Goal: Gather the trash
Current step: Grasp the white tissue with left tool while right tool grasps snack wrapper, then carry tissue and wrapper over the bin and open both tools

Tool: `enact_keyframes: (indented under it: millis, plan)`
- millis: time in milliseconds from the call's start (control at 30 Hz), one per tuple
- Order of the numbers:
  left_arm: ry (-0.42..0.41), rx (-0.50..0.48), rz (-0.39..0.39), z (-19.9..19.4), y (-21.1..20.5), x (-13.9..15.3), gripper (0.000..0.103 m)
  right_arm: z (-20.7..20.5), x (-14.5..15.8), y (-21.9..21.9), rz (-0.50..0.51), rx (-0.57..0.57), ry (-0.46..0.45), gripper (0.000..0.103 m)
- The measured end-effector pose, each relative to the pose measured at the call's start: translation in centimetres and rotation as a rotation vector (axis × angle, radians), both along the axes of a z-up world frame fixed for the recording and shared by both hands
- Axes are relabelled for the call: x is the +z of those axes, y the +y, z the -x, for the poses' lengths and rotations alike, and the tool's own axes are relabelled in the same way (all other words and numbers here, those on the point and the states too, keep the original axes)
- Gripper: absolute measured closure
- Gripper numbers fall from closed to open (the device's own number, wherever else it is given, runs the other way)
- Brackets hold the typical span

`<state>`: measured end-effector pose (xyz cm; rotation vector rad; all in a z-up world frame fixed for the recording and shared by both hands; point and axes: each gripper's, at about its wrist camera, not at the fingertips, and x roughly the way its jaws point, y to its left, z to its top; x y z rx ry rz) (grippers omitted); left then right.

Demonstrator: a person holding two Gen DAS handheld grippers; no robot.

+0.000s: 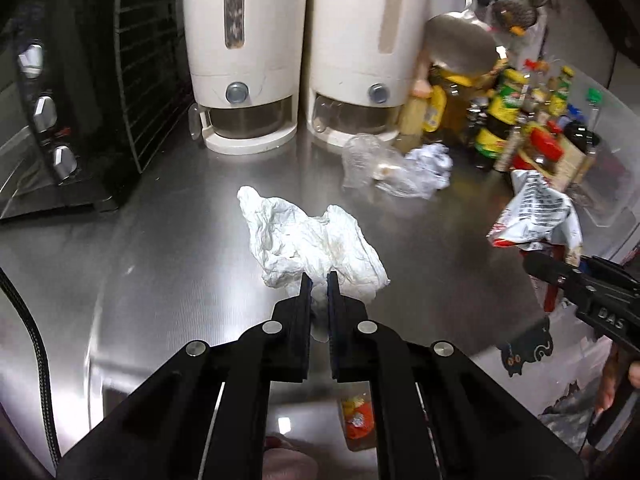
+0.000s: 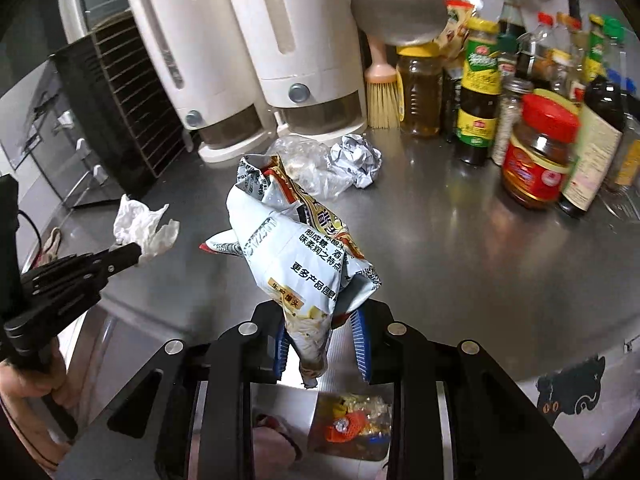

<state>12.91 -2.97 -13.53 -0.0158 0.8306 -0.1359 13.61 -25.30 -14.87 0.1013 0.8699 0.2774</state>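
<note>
A crumpled white paper napkin (image 1: 312,244) lies on the steel counter (image 1: 160,248). My left gripper (image 1: 319,280) is shut on its near edge; it also shows in the right wrist view (image 2: 136,258) with the napkin (image 2: 144,224). My right gripper (image 2: 322,328) stands open around the lower end of a pale printed food bag (image 2: 296,248), which hangs between its blue pads (image 2: 360,336) above the counter edge. The bag also shows in the left wrist view (image 1: 536,216). A clear plastic wrapper (image 1: 368,160) and a crumpled foil ball (image 1: 432,164) lie by the white dispensers.
Two white dispensers (image 1: 248,56) stand at the back, a black oven (image 1: 68,92) at the left. Sauce bottles and jars (image 2: 536,152) crowd the back right, with a brush (image 2: 382,96). A bin with trash (image 2: 352,424) shows below the counter edge.
</note>
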Motion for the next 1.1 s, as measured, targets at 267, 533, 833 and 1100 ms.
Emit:
enact_keyframes:
  millis: [267,533,833,1100]
  plan:
    - [-0.039,-0.026,0.006,8.4,-1.4,1.5,0.097,7.5,1.1,-1.5,0.006,0.007,-0.037,0.075]
    - [0.009,-0.093,0.035,14.2,-3.0,-3.4,0.097,13.1,-2.0,-3.2,0.025,0.006,0.001,0.075]
    - [0.154,-0.13,0.064,15.4,-5.2,-13.3,0.097,14.3,-10.4,-4.3,0.032,-0.02,0.148,0.075]
    - [0.3,-0.144,0.056,14.2,-7.1,-21.9,0.097,13.4,-18.2,-4.5,0.047,-0.059,0.278,0.075]
